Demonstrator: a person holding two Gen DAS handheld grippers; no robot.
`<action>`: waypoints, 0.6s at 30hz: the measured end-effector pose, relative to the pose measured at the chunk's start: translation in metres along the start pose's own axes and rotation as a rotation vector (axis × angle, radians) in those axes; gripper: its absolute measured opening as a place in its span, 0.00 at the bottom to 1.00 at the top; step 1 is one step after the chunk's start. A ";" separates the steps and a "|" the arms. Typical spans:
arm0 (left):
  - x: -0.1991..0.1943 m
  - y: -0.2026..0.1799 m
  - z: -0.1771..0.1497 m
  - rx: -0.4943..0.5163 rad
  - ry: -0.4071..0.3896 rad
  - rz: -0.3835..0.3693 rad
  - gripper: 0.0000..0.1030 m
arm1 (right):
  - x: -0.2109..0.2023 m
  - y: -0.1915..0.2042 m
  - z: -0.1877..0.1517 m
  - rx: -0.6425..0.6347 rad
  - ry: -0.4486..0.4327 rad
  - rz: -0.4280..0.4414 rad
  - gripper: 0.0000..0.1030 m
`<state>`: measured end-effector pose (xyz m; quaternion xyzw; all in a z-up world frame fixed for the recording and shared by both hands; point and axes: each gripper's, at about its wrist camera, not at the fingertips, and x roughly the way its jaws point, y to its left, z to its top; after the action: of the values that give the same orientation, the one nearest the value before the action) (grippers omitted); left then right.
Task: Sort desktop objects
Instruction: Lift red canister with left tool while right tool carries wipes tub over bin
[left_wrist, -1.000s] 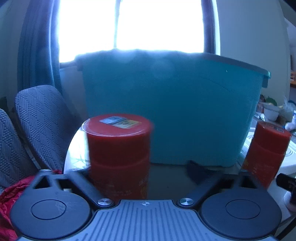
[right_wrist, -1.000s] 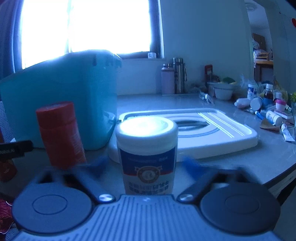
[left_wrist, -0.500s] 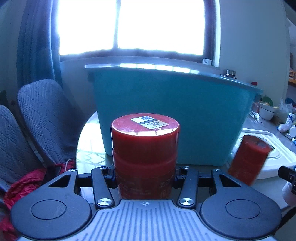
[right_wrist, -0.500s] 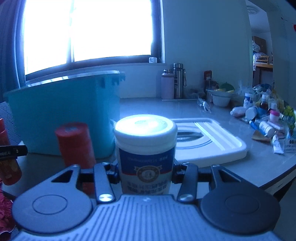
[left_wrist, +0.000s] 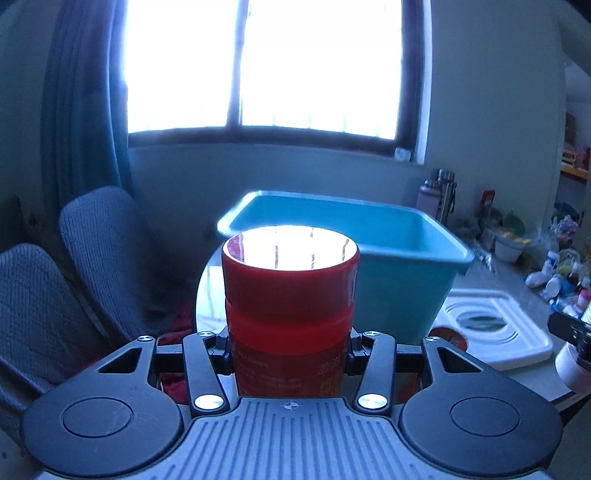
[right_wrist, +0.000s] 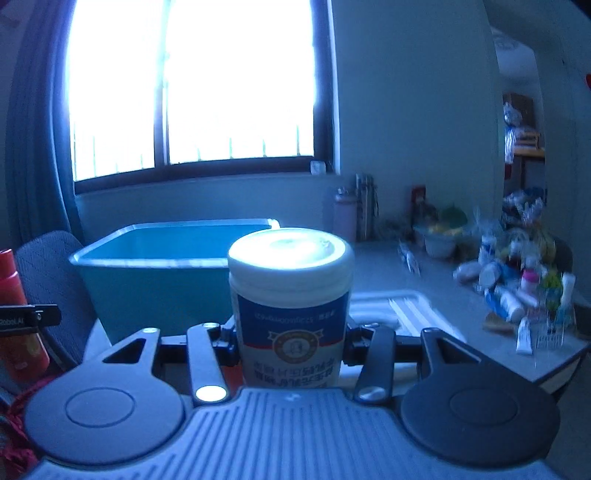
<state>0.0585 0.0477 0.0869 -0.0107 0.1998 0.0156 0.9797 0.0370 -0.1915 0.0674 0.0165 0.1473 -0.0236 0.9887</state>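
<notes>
A red canister (left_wrist: 290, 306), clamped in the left claw (left_wrist: 290, 354), and a white jar (right_wrist: 291, 306), clamped in the right claw (right_wrist: 290, 350), have risen off the bench (right_wrist: 461, 295), now above the rim of the teal bin (left_wrist: 406, 236), ready for dropping in.

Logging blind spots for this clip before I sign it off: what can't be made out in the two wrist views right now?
- Teal bin floor: hidden in both views by its near wall and the held containers.
- Red canister base: left wrist view, cut off by the left gripper body.
- White bottle label text: right wrist view, too small; base hidden by the right gripper.
- Clutter at the counter's right end: blurred.
</notes>
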 end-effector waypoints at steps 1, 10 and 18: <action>-0.005 0.000 0.006 0.008 -0.007 0.002 0.48 | -0.001 0.001 0.006 -0.004 -0.013 0.002 0.47; -0.018 -0.002 0.059 -0.004 -0.033 -0.014 0.48 | 0.002 0.006 0.051 -0.003 -0.066 0.013 0.47; 0.013 -0.011 0.097 -0.003 -0.046 0.001 0.48 | 0.024 0.012 0.087 -0.019 -0.111 0.024 0.47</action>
<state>0.1087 0.0396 0.1708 -0.0115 0.1774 0.0164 0.9839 0.0860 -0.1840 0.1438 0.0077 0.0922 -0.0112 0.9956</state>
